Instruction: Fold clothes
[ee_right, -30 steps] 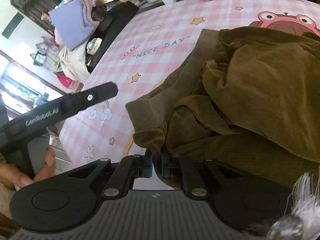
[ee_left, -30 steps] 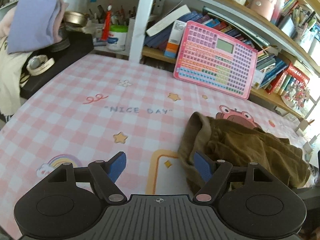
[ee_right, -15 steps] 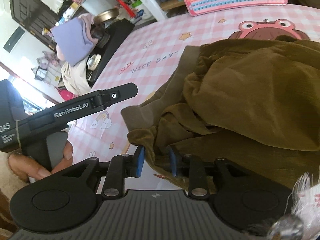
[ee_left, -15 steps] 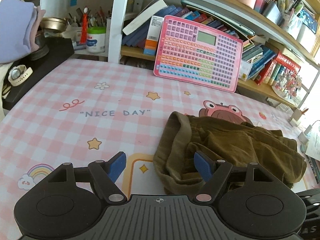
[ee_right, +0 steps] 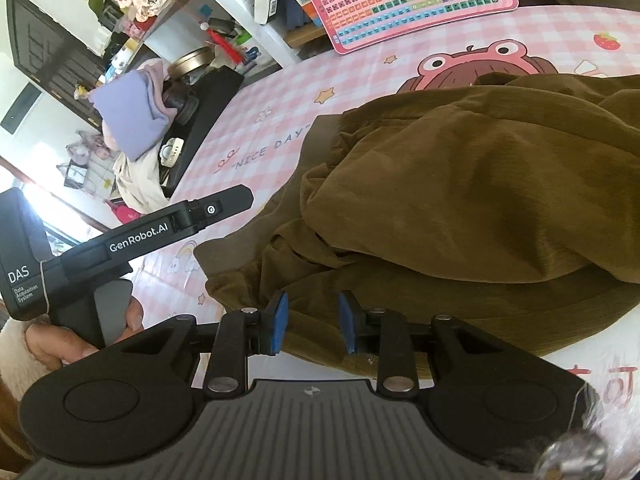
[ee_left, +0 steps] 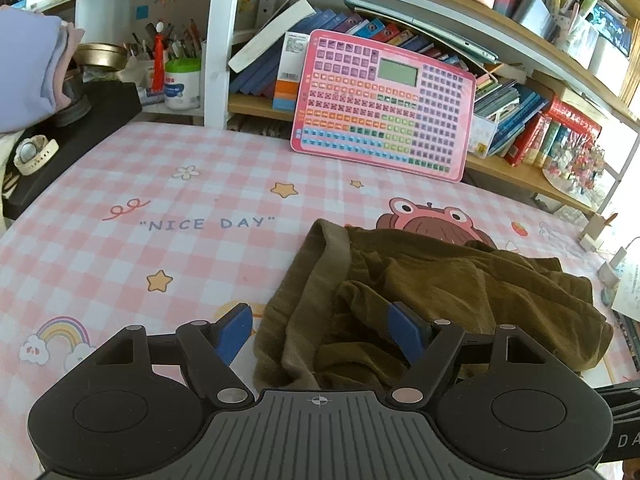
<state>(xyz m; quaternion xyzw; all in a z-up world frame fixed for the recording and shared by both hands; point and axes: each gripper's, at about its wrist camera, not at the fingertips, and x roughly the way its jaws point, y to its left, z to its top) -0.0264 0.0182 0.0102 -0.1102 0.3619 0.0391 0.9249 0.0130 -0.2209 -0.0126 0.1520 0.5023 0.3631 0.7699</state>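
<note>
Garment: crumpled olive-brown corduroy garment (ee_right: 460, 200) on the pink checked tablecloth (ee_right: 256, 140)
Right gripper (ee_right: 311, 322): blue pads parted, over the garment's near edge
Left gripper (ee_right: 132, 240): held in a hand (ee_right: 60, 340), left of the garment

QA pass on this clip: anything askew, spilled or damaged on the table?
No spill or damage visible. The olive-brown garment lies crumpled, not yet folded. The pink keyboard toy leans tilted against the bookshelf.

Left gripper (ee_left: 320, 330) agape; right gripper (ee_right: 311, 322) parted (narrower).
</note>
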